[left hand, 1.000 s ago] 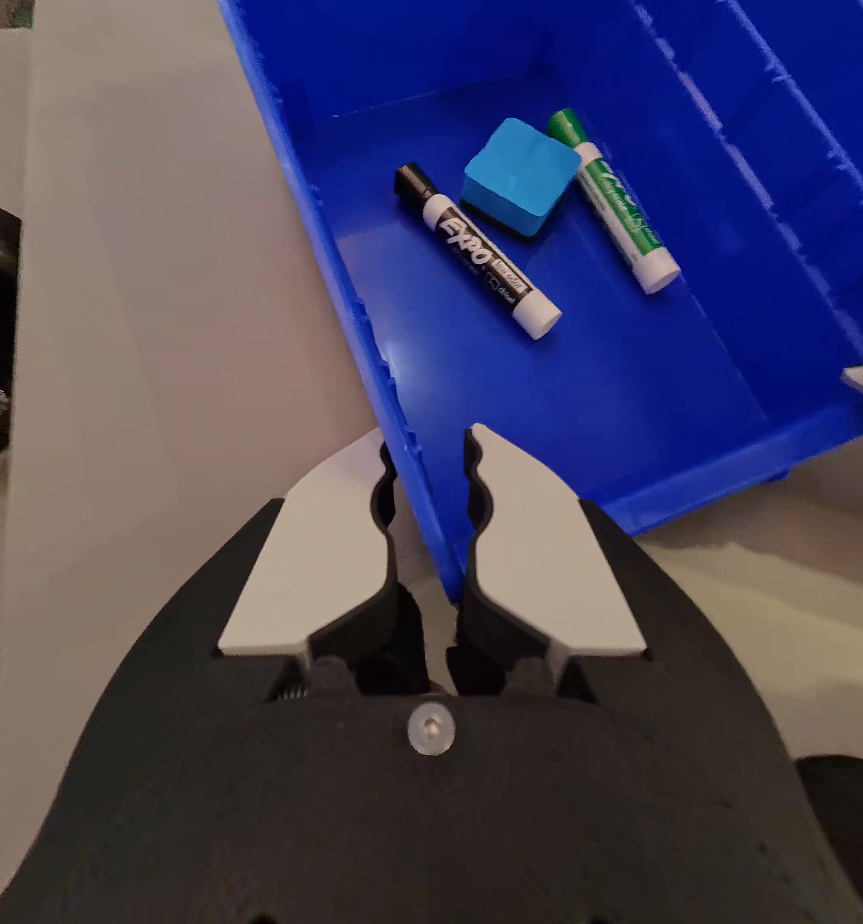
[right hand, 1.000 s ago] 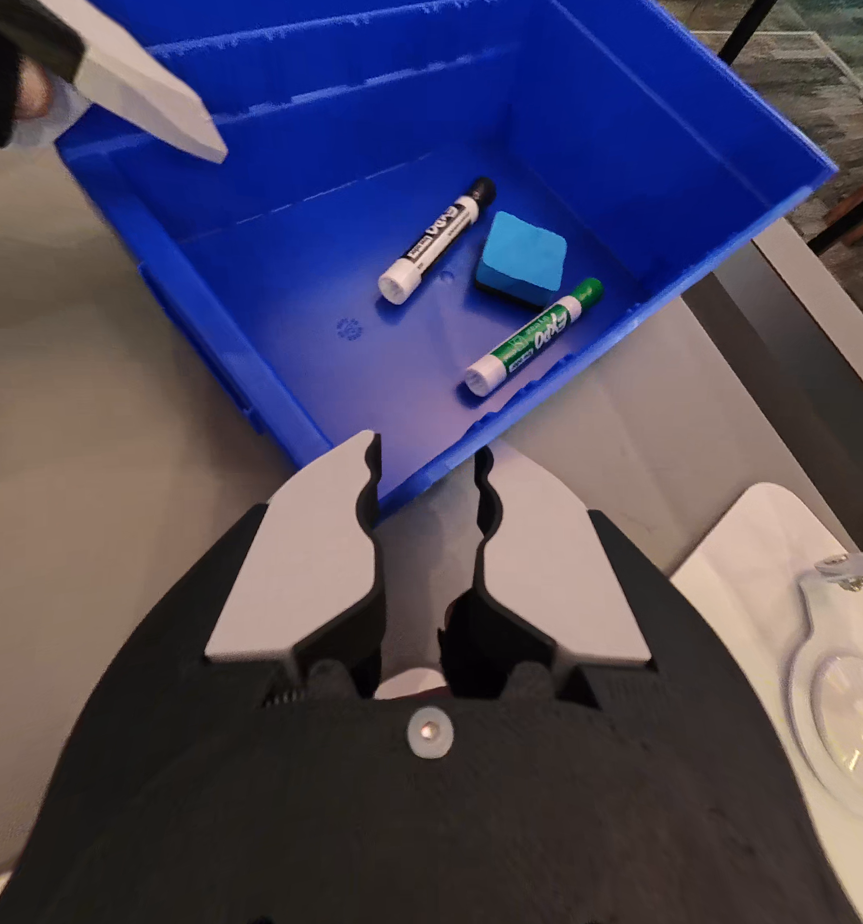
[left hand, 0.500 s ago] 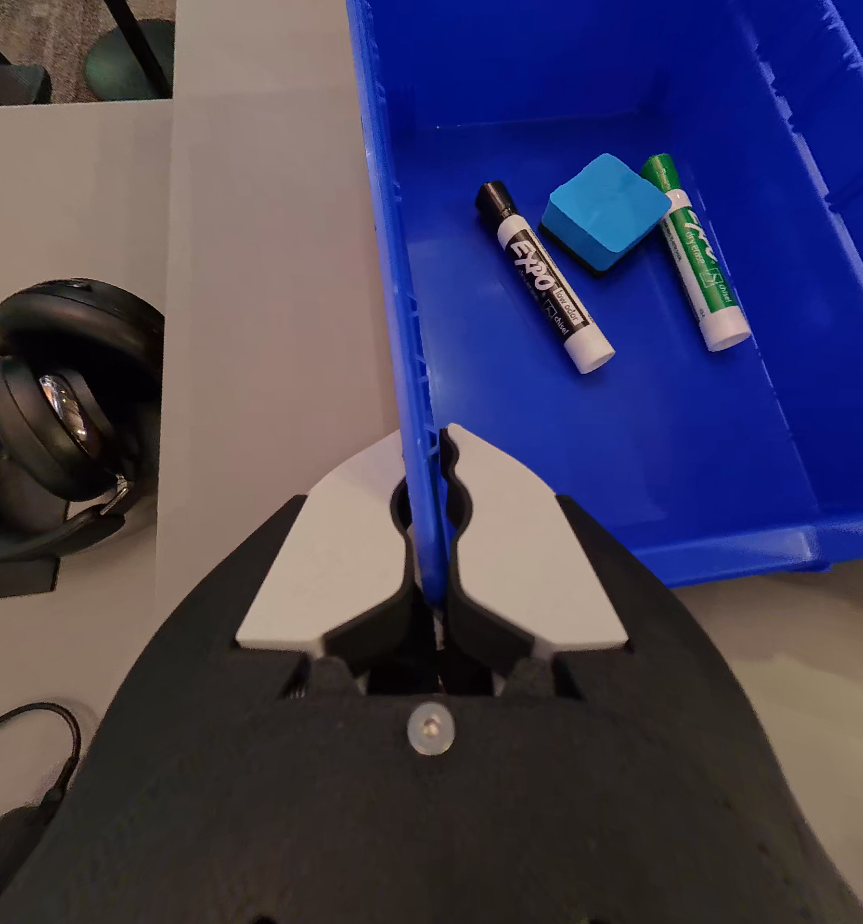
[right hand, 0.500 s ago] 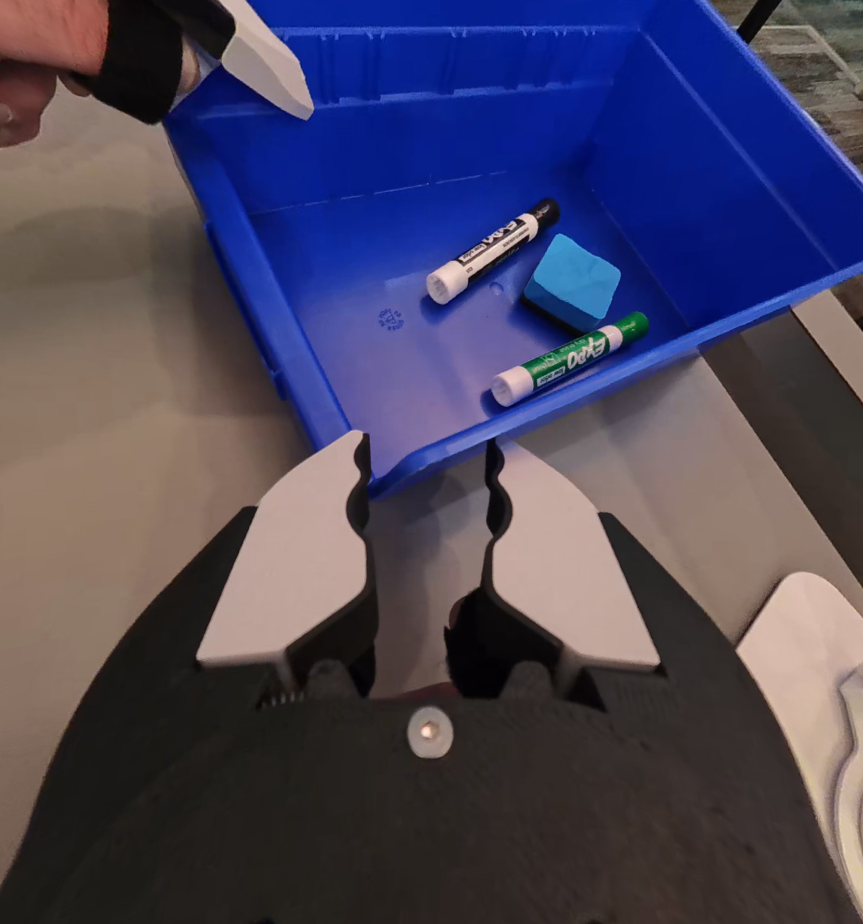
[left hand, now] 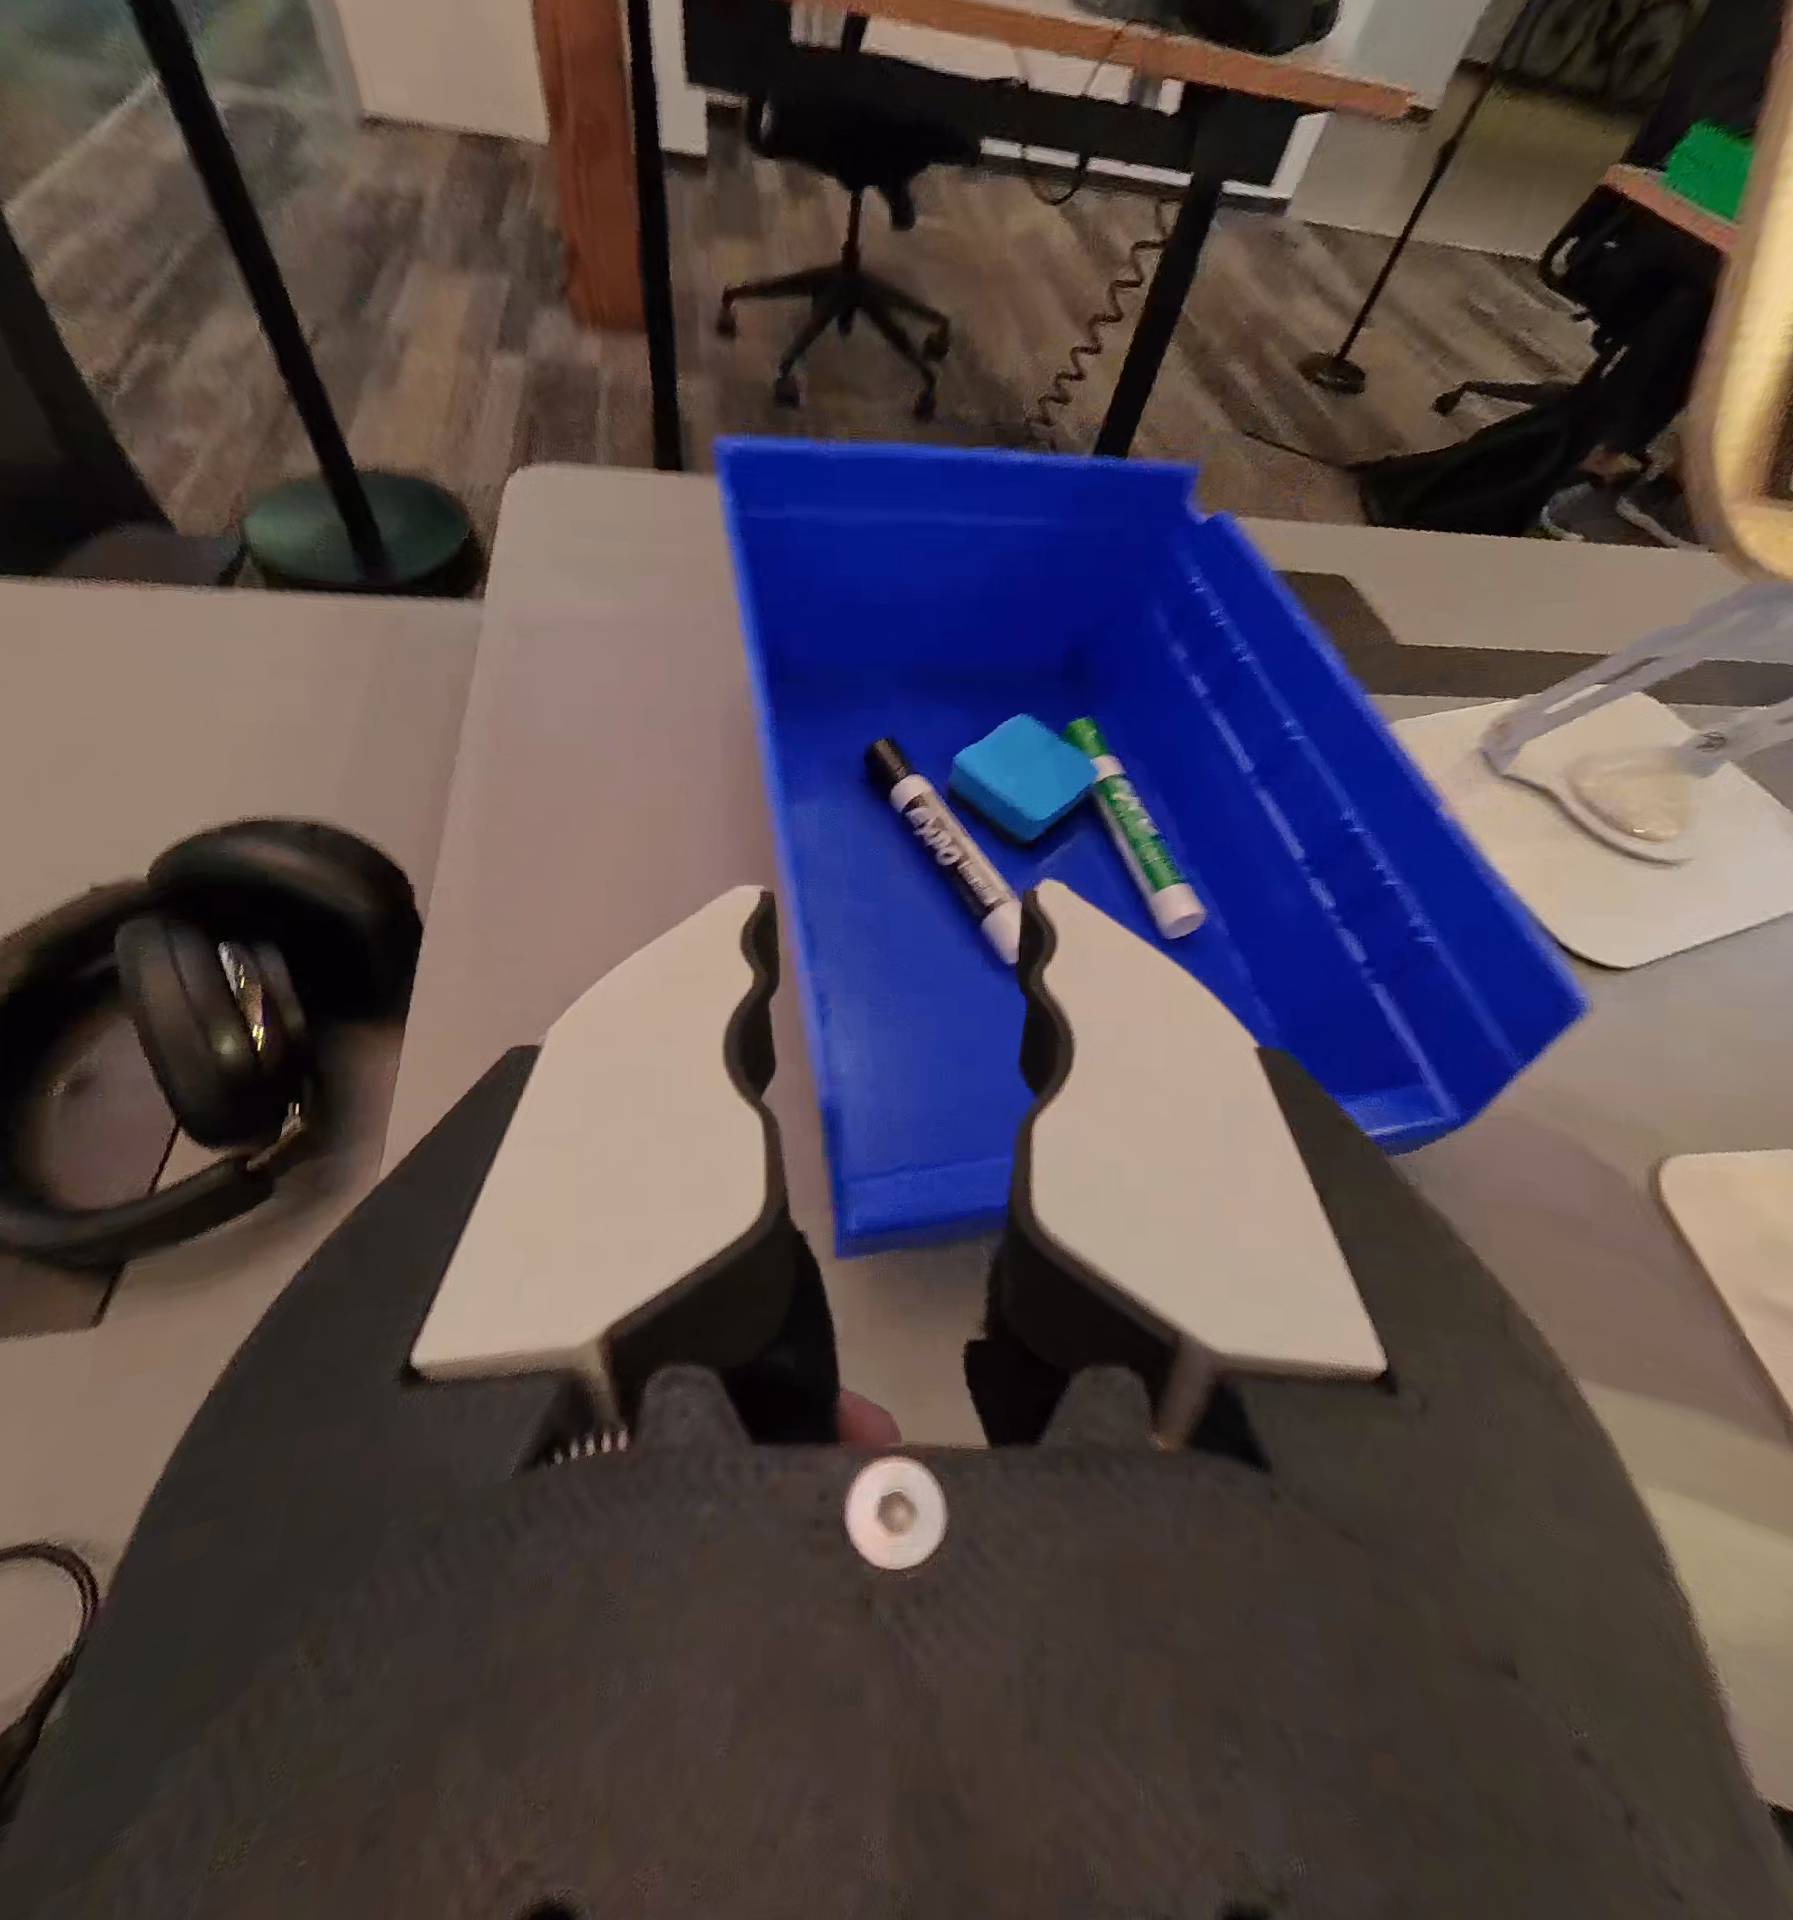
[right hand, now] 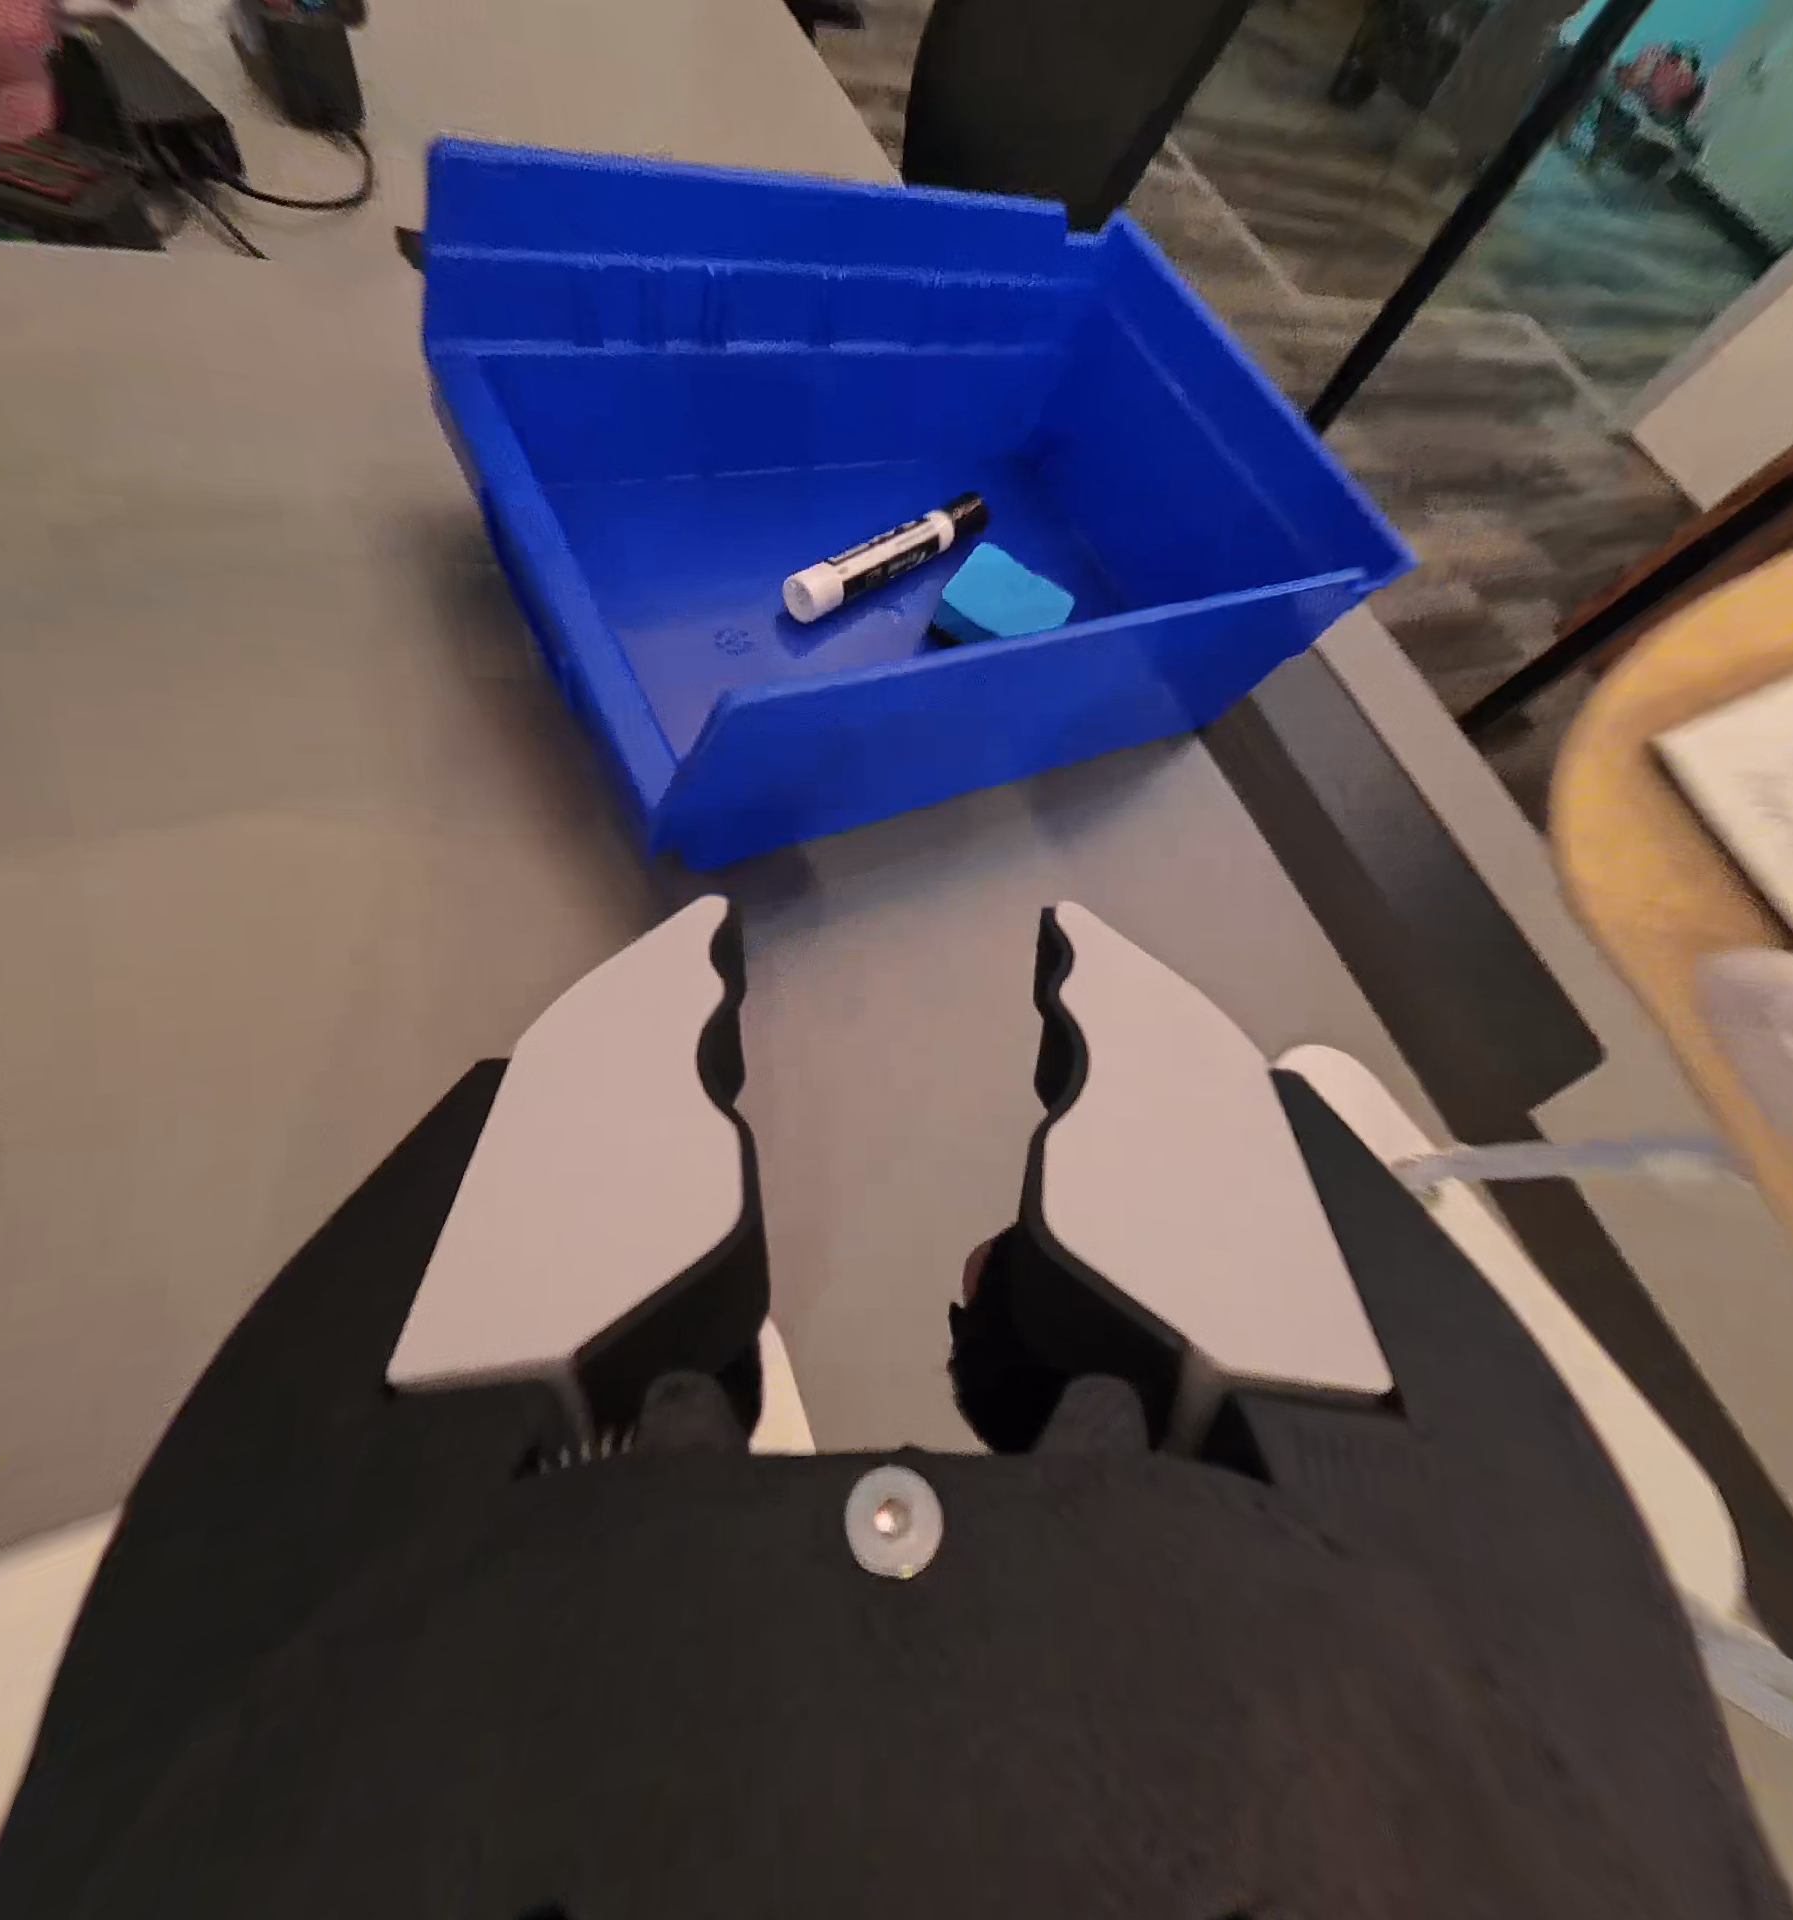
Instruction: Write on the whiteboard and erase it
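Observation:
A blue bin (left hand: 1287,790) stands on the grey table. In it lie a black marker (left hand: 939,847), a light blue eraser (left hand: 1022,774) and a green marker (left hand: 1131,821). My left gripper (left hand: 902,904) is open and empty, raised over the bin's near left wall without touching it. My right gripper (right hand: 887,914) is open and empty above the bare table, short of the bin (right hand: 975,748). The right wrist view shows the black marker (right hand: 881,556) and the eraser (right hand: 1006,603); the bin's near wall hides the green marker. A wood-framed white board (right hand: 1650,831) stands at the right.
Black headphones (left hand: 196,1018) lie left of the bin. A white pad with a clear stand (left hand: 1640,821) sits right of it, and another white pad (left hand: 1775,1299) nearer. The wood-framed board (left hand: 1765,312) shows at the upper right. Chairs and stands are beyond the table. My right fingertips sit around 25 centimeters from my left ones. About 20 centimeters separates my left fingertips from the eraser (right hand: 1006,603). It is also in sight in the left wrist view (left hand: 1040,772).
My left gripper was shut on the bin's left wall, then let go, opened and drew back upward. My right gripper opened wider and drew back from the bin.

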